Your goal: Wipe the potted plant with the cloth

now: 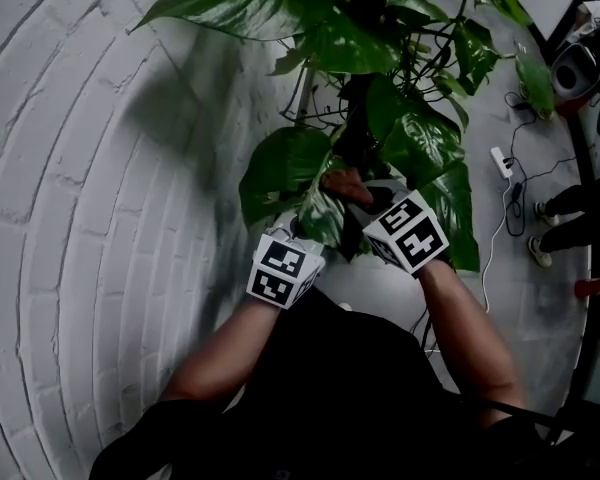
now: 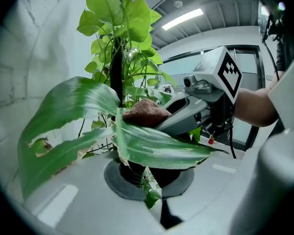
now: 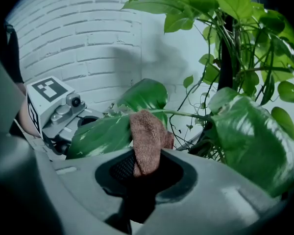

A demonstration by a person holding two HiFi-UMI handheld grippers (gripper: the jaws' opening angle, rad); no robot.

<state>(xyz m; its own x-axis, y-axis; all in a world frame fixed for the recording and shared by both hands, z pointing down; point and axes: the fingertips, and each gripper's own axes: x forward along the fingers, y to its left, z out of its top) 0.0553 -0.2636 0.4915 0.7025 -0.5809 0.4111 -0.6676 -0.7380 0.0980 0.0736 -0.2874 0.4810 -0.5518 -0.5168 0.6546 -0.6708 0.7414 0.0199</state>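
Note:
The potted plant (image 1: 380, 88) has big glossy green leaves on a dark central stem. My left gripper (image 1: 315, 230) is shut on one long, pale-streaked leaf (image 2: 157, 148), which lies flat across its jaws. My right gripper (image 1: 362, 200) is shut on a brown cloth (image 3: 146, 141) and presses it onto the top of that same leaf (image 3: 100, 133). In the left gripper view the cloth (image 2: 144, 114) bulges above the leaf, in front of the right gripper (image 2: 174, 112). The pot is hidden under the foliage.
A white brick wall (image 1: 90, 168) curves along the left, close behind the plant. On the floor at right lie a power strip with cables (image 1: 501, 161), a person's shoes (image 1: 545, 253) and a red object (image 1: 592, 288). Equipment (image 1: 580, 63) stands at top right.

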